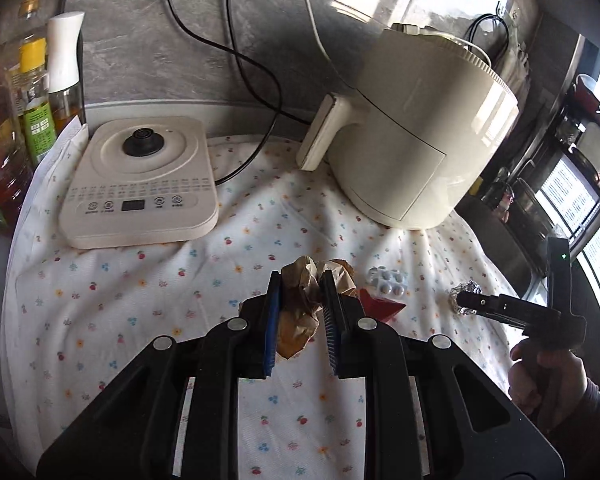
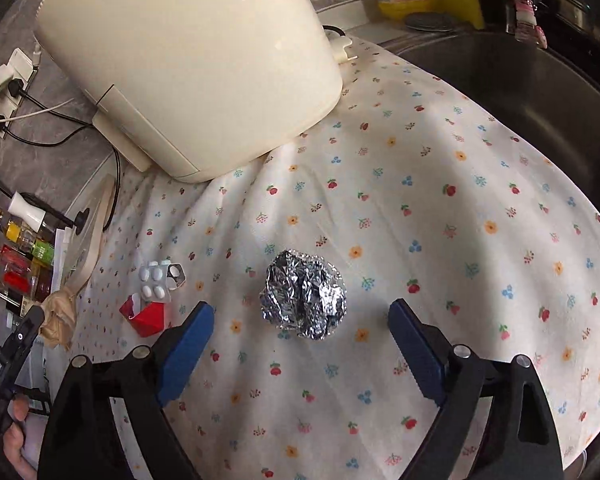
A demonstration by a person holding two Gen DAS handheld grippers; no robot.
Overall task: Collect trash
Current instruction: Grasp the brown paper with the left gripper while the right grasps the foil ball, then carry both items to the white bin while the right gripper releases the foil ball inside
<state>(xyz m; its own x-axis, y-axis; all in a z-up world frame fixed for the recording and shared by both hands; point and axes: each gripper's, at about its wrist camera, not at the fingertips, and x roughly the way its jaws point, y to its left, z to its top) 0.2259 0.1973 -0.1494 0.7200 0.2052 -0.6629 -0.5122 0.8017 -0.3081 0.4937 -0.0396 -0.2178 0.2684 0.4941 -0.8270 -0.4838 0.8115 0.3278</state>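
On the counter, over a flower-print cloth (image 2: 440, 208), a cream air fryer (image 1: 416, 140) stands at the back with a flat white appliance base (image 1: 140, 184) beside it. Nearer, the left gripper (image 1: 302, 284) is clamped on a crumpled brown paper wad (image 1: 304, 312), while the right gripper (image 2: 302, 312) has its jaws apart on either side of a foil ball (image 2: 304, 300), pads clear of it. A red carton scrap (image 2: 148, 316) and a pill blister (image 2: 158, 278) lie just left of the foil

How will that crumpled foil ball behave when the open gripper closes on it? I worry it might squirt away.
The foil ball looks hollow and crinkled, so it is probably light and will likely crush rather than resist. Its rough creases should grip the blue pads. Being lumpy on the soft cloth, it probably won't roll far.
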